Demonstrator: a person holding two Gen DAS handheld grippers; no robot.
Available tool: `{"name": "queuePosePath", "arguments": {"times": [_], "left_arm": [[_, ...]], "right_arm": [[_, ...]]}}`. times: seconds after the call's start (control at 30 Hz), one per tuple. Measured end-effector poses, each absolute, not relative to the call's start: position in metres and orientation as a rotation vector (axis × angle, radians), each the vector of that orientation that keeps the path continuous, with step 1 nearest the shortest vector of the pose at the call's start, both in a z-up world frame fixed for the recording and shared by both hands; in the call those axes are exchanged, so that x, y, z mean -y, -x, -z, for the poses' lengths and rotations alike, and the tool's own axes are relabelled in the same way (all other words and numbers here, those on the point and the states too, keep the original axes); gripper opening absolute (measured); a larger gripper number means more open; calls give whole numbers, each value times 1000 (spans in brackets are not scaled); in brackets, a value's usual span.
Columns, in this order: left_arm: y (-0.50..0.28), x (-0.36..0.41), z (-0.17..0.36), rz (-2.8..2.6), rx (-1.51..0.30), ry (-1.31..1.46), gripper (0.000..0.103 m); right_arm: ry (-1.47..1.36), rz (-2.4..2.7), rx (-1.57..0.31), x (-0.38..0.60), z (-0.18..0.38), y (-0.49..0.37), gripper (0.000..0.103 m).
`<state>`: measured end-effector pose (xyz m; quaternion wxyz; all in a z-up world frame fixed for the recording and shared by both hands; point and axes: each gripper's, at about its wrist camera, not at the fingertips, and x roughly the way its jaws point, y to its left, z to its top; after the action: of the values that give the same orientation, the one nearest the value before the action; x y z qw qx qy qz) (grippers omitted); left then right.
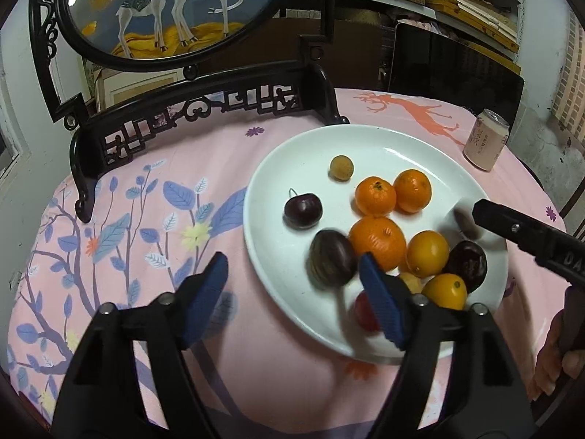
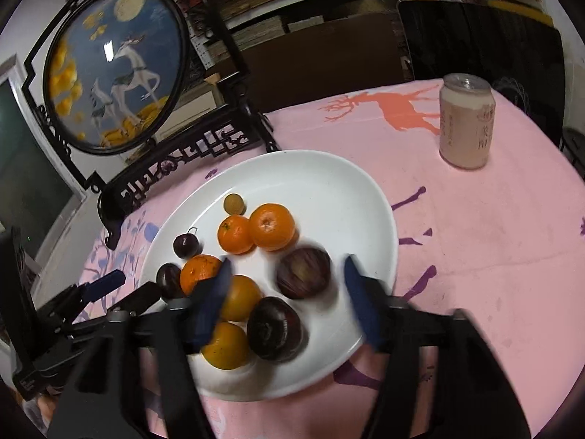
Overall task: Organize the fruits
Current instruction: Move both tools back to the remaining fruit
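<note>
White plate (image 1: 292, 153), orange mandarins (image 1: 375, 196), pink floral tablecloth (image 1: 164, 226).

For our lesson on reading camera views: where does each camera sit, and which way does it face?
Left wrist: sits on the left gripper, faces the white plate from its left edge; open jaws and the right gripper's tip show.
Right wrist: sits on the right gripper, above the plate's near side; open jaws and the left gripper show.
Shared: plate, oranges, can, deer screen.

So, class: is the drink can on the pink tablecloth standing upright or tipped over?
Upright. The can stands on its base on the tablecloth, its top rim facing up, apart from the white plate.
</note>
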<state>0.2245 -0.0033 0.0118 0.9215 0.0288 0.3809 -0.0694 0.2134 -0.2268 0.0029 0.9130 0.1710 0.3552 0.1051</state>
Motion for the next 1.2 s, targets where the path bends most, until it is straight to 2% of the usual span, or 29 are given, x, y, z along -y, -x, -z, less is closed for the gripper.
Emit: {"name": "queuePosePath", "arguments": {"times": [0.1, 0.3, 0.43, 0.67, 0.7, 0.73, 0.8, 1.2], "left_arm": [[-223, -1, -12, 141, -791, -42, 77], [-200, -11, -16, 124, -770, -41, 86], [-182, -18, -13, 136, -787, -15, 93], [-133, -14, -3, 182, -806, -61, 94], [-122, -10, -2, 201, -804, -83, 94], [-112, -5, -1, 225, -799, -105, 94], [-96, 4, -1, 273, -786, -137, 94], [-47, 41, 13, 420, -766, -307, 96]], "right_arm": [[-392, -231, -737, 235, -5, -209, 67], [-415, -263, -742, 239, -13, -173, 67], [-394, -265, -746, 237, -12, -146, 80], [-344, -284, -744, 238, 3, -77, 80], [-338, -275, -748, 238, 5, -69, 82], [-335, -258, -755, 240, 9, -61, 89], [-351, -247, -749, 244, 12, -53, 93], [-449, -234, -757, 262, 13, -53, 93]]}}
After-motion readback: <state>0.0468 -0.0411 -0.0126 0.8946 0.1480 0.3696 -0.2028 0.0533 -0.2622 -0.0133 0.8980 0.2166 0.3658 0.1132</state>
